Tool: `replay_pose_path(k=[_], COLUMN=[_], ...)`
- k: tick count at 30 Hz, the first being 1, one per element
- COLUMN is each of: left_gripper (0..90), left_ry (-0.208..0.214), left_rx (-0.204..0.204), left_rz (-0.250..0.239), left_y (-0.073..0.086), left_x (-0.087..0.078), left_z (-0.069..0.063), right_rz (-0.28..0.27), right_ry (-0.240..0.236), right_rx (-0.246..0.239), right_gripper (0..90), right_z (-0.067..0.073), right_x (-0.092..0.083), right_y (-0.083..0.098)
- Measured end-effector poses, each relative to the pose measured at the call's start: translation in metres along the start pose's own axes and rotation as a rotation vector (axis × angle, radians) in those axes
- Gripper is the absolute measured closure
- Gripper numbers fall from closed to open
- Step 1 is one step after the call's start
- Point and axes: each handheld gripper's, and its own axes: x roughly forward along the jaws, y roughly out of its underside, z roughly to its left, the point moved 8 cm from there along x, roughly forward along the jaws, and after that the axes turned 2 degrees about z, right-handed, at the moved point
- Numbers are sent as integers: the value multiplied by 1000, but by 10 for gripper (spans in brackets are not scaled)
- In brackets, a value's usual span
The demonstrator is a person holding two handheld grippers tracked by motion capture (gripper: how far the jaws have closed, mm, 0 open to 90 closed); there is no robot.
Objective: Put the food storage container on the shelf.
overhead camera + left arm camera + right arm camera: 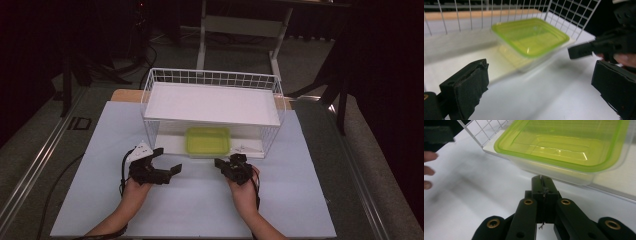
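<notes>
Right gripper view: green-lidded container (564, 147).

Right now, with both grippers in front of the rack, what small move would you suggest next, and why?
Probably ease the left gripper forward toward the green-lidded container on the rack's lower shelf. Its jaws stand wide open and aim at the container, with nothing between them, while the right gripper is shut just short of the container's front wall.

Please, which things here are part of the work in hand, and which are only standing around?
Part of the work:
- clear plastic box with lime-green lid
- white wire-mesh rack, on whose lower shelf the box sits
- left gripper, jaws wide open
- right gripper, jaws shut, empty

Standing around:
- white table frame behind
- pale board covering the table
</notes>
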Motion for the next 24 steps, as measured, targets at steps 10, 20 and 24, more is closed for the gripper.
replay_pose_path(k=[10, 20, 24], left_gripper=[20, 20, 20], left_ry=[-57, -74, -78], left_rx=[34, 49, 53], left_rz=[38, 20, 22], left_y=[19, 26, 26], left_x=[-18, -26, -25], left_z=[4, 6, 7], right_rz=[8, -4, 6], right_ry=[2, 25, 25], right_rx=[14, 13, 12], right_gripper=[900, 900, 900], right_z=[4, 2, 3], right_x=[17, 33, 42], right_y=[-1, -14, -15])
